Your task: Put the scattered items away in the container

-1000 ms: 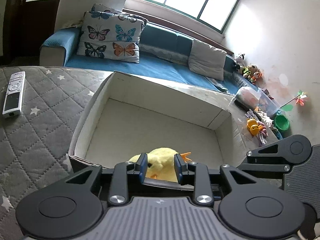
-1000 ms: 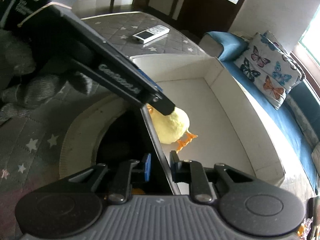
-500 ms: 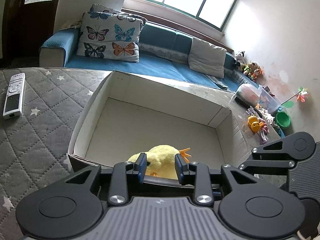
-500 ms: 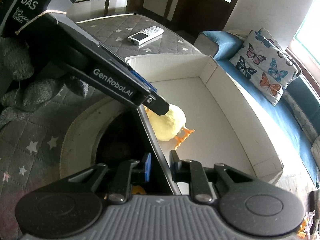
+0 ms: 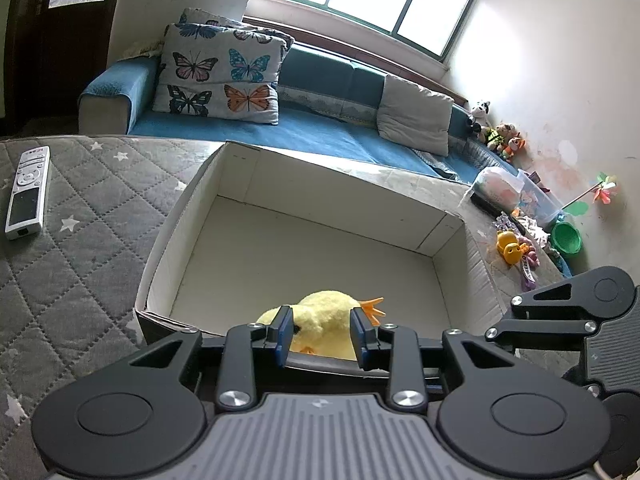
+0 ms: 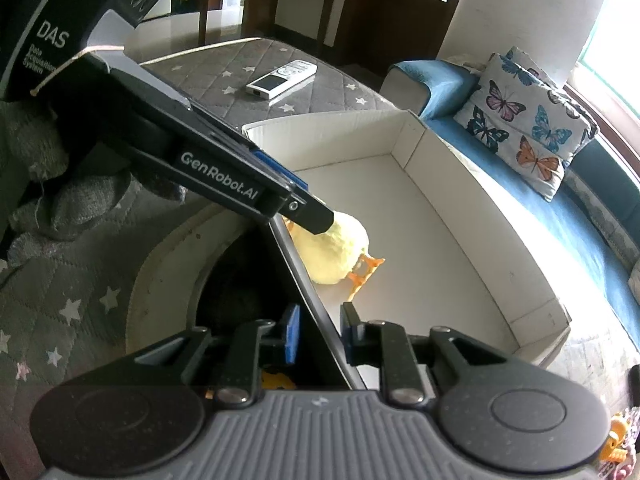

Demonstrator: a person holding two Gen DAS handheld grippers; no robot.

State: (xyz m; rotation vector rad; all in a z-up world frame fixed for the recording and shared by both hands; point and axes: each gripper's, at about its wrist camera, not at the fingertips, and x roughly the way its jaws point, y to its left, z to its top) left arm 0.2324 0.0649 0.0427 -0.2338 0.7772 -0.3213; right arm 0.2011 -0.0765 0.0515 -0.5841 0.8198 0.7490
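A yellow plush duck (image 5: 325,322) with orange feet is between the fingers of my left gripper (image 5: 323,340), just over the near wall of the white cardboard box (image 5: 304,256). The fingers press on its sides. In the right wrist view the duck (image 6: 334,250) hangs low inside the box (image 6: 420,208) at the left gripper's tip (image 6: 320,220). My right gripper (image 6: 318,338) straddles the box's near wall; its fingers stand a little apart and hold nothing.
A white remote (image 5: 27,192) lies on the grey star-quilted surface left of the box. Small toys, among them a yellow one (image 5: 509,245), lie right of the box. A blue sofa (image 5: 320,136) with cushions stands behind. A round opening (image 6: 224,292) shows by the right gripper.
The left gripper with the duck has drawn back and risen slightly over the box's near wall. The right gripper has barely moved.
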